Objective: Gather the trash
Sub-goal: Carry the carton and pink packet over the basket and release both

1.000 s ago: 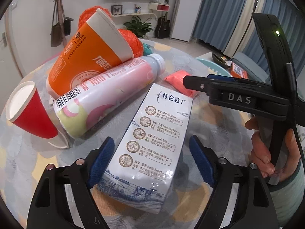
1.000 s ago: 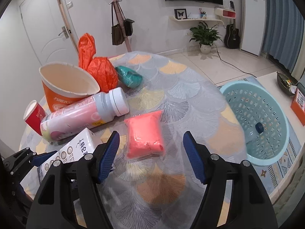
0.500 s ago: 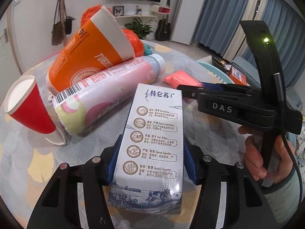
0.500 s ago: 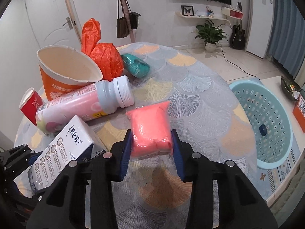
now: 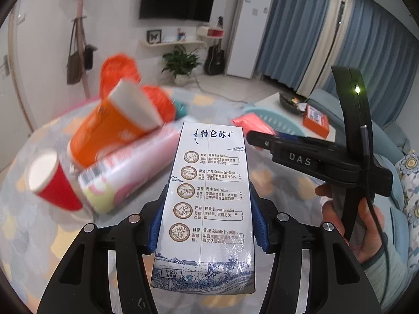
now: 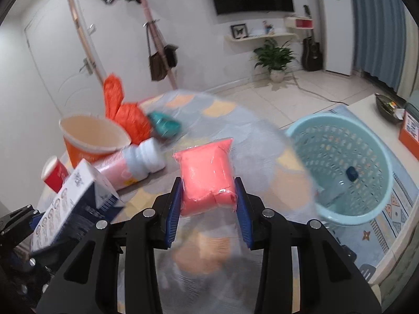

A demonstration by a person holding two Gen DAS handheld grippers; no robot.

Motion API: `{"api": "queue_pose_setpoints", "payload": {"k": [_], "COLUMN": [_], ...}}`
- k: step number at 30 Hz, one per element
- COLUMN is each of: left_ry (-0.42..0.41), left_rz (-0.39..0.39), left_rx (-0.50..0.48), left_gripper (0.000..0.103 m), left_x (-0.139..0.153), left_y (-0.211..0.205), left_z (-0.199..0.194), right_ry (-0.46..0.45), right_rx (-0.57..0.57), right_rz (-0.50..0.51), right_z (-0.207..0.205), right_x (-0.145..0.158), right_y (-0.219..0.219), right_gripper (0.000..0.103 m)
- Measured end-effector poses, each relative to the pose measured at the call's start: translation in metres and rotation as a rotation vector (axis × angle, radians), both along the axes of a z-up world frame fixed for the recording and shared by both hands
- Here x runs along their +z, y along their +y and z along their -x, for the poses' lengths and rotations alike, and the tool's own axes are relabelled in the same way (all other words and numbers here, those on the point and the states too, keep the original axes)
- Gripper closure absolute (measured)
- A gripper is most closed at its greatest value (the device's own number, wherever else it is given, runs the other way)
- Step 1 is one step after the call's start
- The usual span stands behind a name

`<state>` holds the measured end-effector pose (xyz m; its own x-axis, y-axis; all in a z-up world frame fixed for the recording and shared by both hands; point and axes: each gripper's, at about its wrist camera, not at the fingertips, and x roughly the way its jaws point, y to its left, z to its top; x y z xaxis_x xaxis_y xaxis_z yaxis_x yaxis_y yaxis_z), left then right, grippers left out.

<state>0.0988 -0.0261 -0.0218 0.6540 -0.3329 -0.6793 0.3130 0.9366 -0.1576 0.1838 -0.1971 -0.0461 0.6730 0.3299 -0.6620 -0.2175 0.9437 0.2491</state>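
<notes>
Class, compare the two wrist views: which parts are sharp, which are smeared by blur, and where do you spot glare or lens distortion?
Left wrist view: the milk carton is sharp with a glare patch low on its face, while the orange cup and red cup smear. Right wrist view: the pink packet is fairly crisp, the table streaks, and the basket bows near the dark fisheye rim.

Both wrist views look steeply down, close over one table [image 5: 275,191].
</notes>
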Motion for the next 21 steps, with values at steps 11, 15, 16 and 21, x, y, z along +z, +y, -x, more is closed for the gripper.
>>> {"api": "queue_pose_setpoints", "payload": {"k": [11, 15, 16, 21], "left_ry": [-0.111, -0.141, -0.146, -0.144], "left_rz": [0.028, 0.038, 0.041, 0.073], "left_rx": [-0.110, -0.149, -0.156, -0.199], "left_gripper": [0.050, 0.050, 0.050, 0.050], "left_x": [0.049, 0.063, 0.065, 0.076], "left_y": [-0.066, -0.096, -0.101, -0.137], "left_z": [-0.023, -0.040, -0.043, -0.065], "right_ry": [-0.121, -0.127, -0.127, -0.111], "right_rx": [-0.206, -0.274, -0.290, -0.360], "right_rz": [-0.033, -0.048, -0.062, -0.158], "right_z": [0.018, 0.015, 0.013, 0.002], "right_x": [0.052, 0.058, 0.058, 0.055], "right_y": [-0.097, -0.132, -0.142, -0.195], "right_gripper": [0.068, 0.068, 0.068, 0.068]}}
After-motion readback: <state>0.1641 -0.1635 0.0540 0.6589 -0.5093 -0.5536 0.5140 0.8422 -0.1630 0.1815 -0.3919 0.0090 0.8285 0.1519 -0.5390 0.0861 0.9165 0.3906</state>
